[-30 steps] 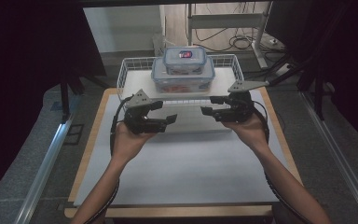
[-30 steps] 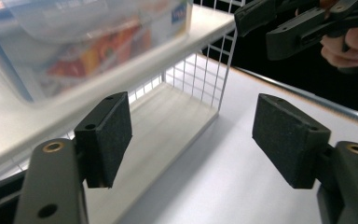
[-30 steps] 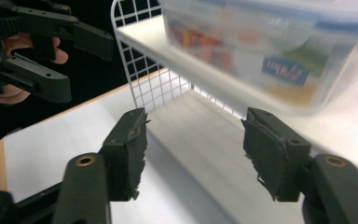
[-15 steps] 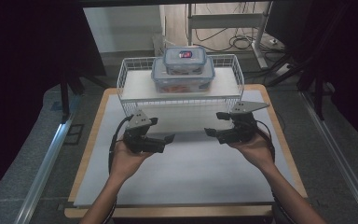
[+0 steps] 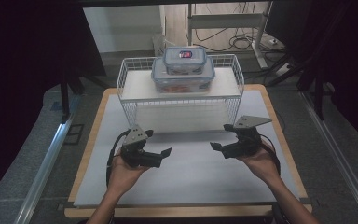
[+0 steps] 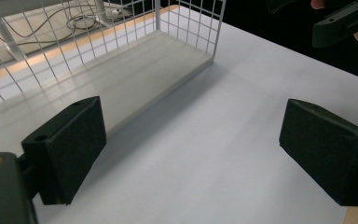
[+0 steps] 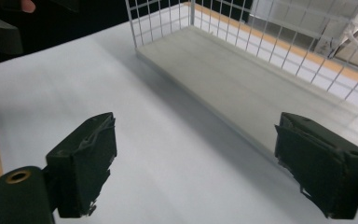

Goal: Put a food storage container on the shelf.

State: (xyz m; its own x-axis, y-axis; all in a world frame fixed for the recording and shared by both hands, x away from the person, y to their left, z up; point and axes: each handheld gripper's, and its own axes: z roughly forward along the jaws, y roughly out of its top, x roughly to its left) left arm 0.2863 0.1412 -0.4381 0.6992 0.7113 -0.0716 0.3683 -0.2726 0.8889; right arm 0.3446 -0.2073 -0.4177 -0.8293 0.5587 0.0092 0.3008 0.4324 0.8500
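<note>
White wire rack [image 5: 233, 70], stacked containers [image 5: 183, 70] on top

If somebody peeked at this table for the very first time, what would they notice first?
Probably the two clear boxes with blue-edged lids, a small one stacked on a bigger one, on top of the white wire shelf at the far end of the table. Next come the two black grippers nearer the person, the left gripper and the right gripper, pointing at each other over the white sheet. Both have jaws wide apart with nothing between them.
</note>
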